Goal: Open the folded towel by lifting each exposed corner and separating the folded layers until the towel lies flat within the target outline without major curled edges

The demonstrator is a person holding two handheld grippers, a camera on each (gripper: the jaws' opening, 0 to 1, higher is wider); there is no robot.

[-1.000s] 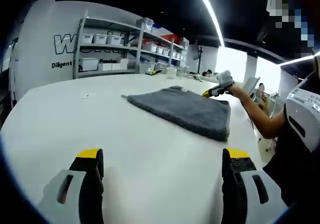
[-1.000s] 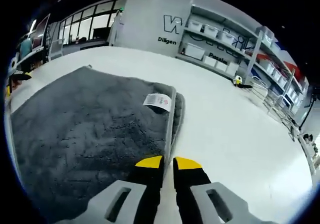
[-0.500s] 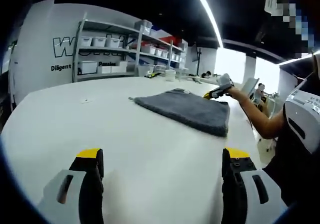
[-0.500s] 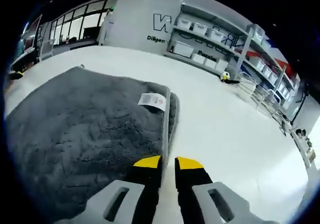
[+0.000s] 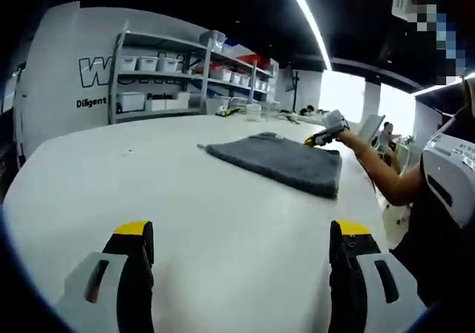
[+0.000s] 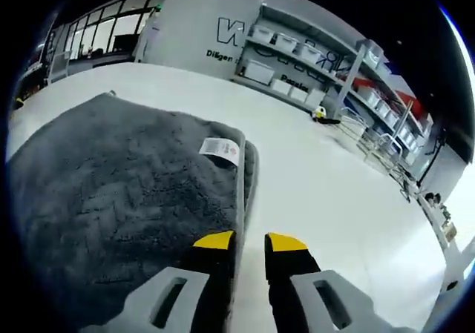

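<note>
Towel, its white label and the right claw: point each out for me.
towel (image 6: 104, 185), right gripper view, on the grey pile of the top layer.
white label (image 6: 220, 149), right gripper view, middle of the tag.
right claw (image 6: 249, 241), right gripper view, between the yellow tips at the towel's edge.

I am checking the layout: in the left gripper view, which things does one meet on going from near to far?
left gripper → bare white table → folded grey towel → shelving with white bins

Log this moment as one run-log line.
towel: folded, label up | right gripper: nearly shut at towel edge | left gripper: open, above table
</note>
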